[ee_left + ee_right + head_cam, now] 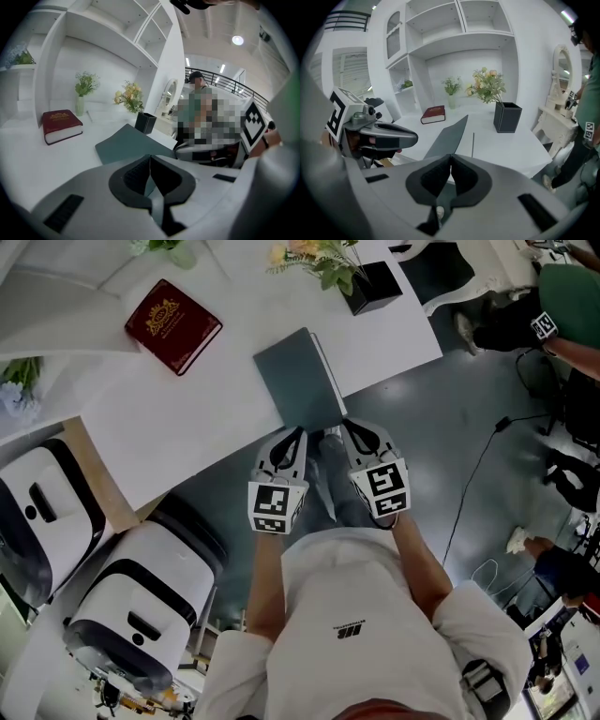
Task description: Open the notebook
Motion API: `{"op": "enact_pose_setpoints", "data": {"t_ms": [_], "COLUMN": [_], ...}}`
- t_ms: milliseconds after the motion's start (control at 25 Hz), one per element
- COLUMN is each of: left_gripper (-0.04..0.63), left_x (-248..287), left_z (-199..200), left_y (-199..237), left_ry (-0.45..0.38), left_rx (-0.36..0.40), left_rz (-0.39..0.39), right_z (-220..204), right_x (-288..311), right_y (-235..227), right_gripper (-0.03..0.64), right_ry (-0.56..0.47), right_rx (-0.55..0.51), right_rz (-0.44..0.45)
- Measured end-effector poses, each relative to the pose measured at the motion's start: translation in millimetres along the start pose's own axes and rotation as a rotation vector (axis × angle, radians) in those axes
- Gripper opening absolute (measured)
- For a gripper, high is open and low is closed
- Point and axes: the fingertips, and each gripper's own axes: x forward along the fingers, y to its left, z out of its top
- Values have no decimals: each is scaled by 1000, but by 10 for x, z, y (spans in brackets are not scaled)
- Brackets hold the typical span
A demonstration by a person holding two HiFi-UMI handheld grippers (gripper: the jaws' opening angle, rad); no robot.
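Head view: notebook lies at the near edge of the surface, with the left gripper and right gripper at its near end.

Left gripper view: fingers closed, apparently on the cover.

Right gripper view: fingers pinch the tilted-up cover. I'd swing it over evenly, no yanking.

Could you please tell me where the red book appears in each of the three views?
Head view: the red book lies upper left, on the white desk.
Left gripper view: at the left, about mid-height.
Right gripper view: just left of centre, further back on the desk.
Shared landmark: the grey notebook, seen in all three.
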Motion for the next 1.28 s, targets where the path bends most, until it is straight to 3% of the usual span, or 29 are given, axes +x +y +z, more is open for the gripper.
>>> {"op": "enact_pose_setpoints", "data": {"t_ms": [1280], "left_gripper": [0], "left_x": [-670], "left_z": [-56], "left_y": [422], "left_ry": [-82], "left_rx": [-73], "left_rz": [113], "right_z": [570], "right_x": [-136], "right_y": [955], "right_gripper": [-1], "right_ry": [-76], "right_rx": [-158], "right_rz": [129]}}
